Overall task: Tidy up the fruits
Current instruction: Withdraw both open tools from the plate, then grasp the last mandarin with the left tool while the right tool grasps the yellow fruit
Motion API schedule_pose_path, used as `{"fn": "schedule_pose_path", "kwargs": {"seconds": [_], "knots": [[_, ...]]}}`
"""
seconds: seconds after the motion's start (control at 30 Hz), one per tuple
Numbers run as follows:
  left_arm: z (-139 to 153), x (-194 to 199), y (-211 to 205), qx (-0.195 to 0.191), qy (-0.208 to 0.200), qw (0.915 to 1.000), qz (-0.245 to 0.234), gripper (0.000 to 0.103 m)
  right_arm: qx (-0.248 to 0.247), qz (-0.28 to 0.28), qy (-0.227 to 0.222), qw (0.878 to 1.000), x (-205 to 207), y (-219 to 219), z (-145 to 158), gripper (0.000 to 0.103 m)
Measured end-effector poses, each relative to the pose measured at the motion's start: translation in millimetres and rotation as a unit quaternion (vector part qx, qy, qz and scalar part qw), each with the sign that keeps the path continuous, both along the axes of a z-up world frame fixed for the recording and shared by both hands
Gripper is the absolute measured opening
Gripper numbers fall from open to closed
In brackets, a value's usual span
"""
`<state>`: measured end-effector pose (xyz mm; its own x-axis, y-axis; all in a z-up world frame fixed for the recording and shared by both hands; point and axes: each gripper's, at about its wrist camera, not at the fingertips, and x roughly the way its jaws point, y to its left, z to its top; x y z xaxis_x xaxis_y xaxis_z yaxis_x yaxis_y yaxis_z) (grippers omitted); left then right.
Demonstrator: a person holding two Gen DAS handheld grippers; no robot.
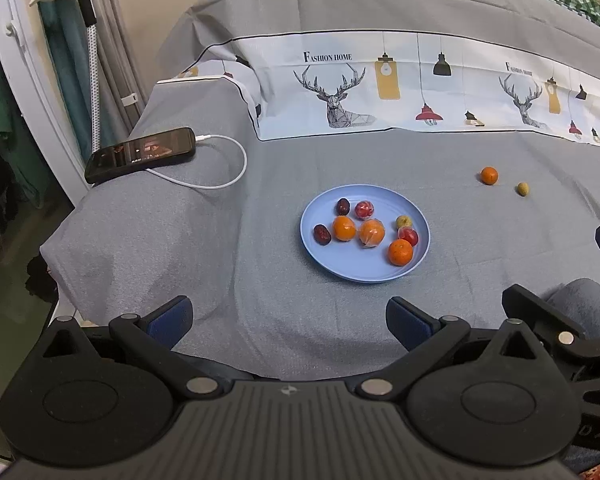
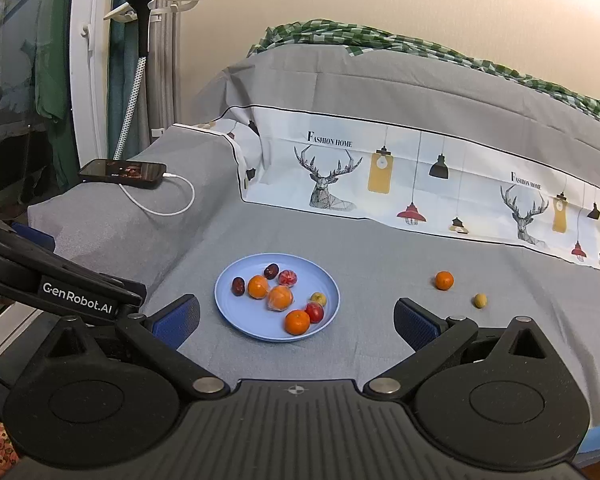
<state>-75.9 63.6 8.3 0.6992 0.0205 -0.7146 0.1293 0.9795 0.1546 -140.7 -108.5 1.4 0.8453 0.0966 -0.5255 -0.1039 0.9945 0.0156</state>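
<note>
A blue plate (image 1: pixel 328 264) (image 2: pixel 232 312) lies on the grey bedsheet and holds several fruits: oranges, red fruits, dark dates and a yellow-green one. A loose orange (image 1: pixel 489 175) (image 2: pixel 444 280) and a small yellow-green fruit (image 1: pixel 522 189) (image 2: pixel 479 301) lie on the sheet to the right of the plate. My left gripper (image 1: pixel 288 320) is open and empty, near the front of the plate. My right gripper (image 2: pixel 296 320) is open and empty, held just before the plate's near rim.
A black phone (image 1: pixel 140 154) (image 2: pixel 124 171) on a white charging cable (image 1: pixel 228 168) lies at the left on a raised fold. A deer-print pillowcase (image 1: pixel 380 84) lies behind. The bed edge drops off at the left. The left gripper's body (image 2: pixel 60 280) shows at the left.
</note>
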Motion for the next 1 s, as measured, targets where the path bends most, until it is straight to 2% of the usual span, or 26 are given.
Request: {"fn": "schedule_pose_path", "kwargs": {"seconds": [0.47, 0.67, 0.87, 1.0], "knots": [[-11.0, 12.0, -3.3, 0.004, 0.025, 0.9997, -0.007, 0.103, 0.009, 0.0, 0.02, 1.0, 12.0, 1.1, -9.5, 0.102], [-21.2, 27.1, -7.5, 0.01, 0.043, 0.999, -0.002, 0.103, 0.024, -0.007, 0.042, 0.999, 25.6, -7.8, -21.7, 0.102], [-39.0, 56.4, -29.3, 0.03, 0.074, 0.9967, -0.015, 0.103, 0.052, -0.052, 0.076, 0.994, 50.5, -34.6, -44.0, 0.102], [-44.3, 85.0, -56.5, 0.028, 0.082, 0.9957, -0.034, 0.103, 0.062, -0.112, 0.091, 0.988, 73.7, -65.5, -63.4, 0.102]]}}
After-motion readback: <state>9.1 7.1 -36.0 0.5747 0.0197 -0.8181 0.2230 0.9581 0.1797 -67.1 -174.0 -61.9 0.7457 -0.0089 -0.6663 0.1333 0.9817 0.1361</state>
